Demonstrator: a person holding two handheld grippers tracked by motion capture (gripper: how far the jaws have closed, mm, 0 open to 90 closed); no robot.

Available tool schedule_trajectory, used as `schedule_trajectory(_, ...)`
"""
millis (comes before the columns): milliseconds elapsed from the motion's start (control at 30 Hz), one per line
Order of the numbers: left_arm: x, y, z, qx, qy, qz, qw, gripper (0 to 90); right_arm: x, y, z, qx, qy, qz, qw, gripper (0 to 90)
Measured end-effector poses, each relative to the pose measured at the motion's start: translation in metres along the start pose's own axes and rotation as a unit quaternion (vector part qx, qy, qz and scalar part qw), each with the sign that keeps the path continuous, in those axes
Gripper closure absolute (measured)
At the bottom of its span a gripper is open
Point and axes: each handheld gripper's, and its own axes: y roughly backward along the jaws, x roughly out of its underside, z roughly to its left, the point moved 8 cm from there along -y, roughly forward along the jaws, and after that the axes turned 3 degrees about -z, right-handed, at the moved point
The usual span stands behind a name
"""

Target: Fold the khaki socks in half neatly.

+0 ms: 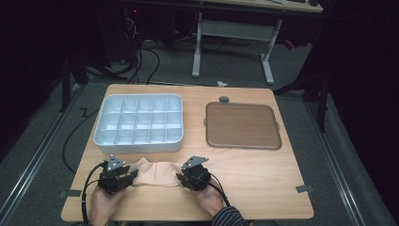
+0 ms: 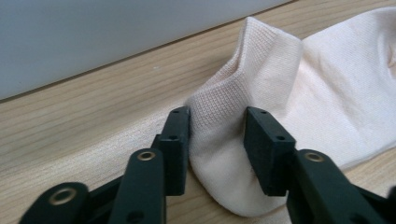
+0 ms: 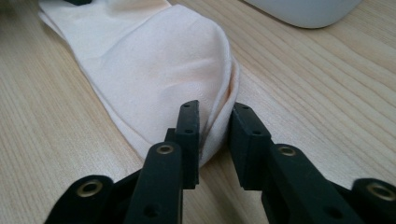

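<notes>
Near the tabletop's front edge, my left gripper [image 2: 217, 126] and right gripper [image 3: 214, 122] each pinch the sock [image 1: 157, 173]; the thin fabric could slip free.

Table [image 1: 263, 174]: we see pale wood grain, standing on grey floor.
Far left: our white divided tray [image 1: 139, 123] lies flat.
Far right: our brown mat [image 1: 242, 125], with a small grey disc [image 1: 224, 99] just behind it.
Near edge: our pale sock [image 1: 157, 173] lies stretched sideways, just before the tray.

Pale peach sock [image 1: 156, 173], white divided box [image 1: 139, 123], brown tray [image 1: 243, 125].
</notes>
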Motion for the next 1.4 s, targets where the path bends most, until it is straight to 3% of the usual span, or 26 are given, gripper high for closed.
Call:
schedule_trajectory(200,-0.001,0.0,-0.003,0.008,-0.002,0.0,1.0,74.1,0.0,0.0,0.002,-0.007,0.005,0.003,1.0,81.6)
schedule_trajectory(233,-0.001,0.0,-0.004,0.016,0.006,0.005,0.9998,75.5,0.0,0.0,0.002,-0.006,0.01,0.002,0.9999,82.6)
schedule_trajectory(467,-0.001,0.001,-0.006,0.033,0.011,0.014,0.9993,80.3,0.0,0.0,0.003,-0.003,0.017,-0.001,0.9998,86.0)
schedule_trajectory(600,-0.003,0.001,-0.008,0.052,0.035,0.01,0.998,81.3,-0.002,0.003,0.002,-0.007,0.006,-0.012,0.9999,86.8)
schedule_trajectory(767,-0.006,0.004,-0.01,0.065,0.046,0.0,0.9968,81.8,-0.005,0.01,-0.002,-0.008,-0.001,-0.025,0.9996,86.9)
schedule_trajectory(1400,-0.031,0.003,-0.044,0.112,0.027,-0.019,0.9932,82.4,0.005,0.046,-0.024,0.006,-0.016,-0.041,0.999,87.0)
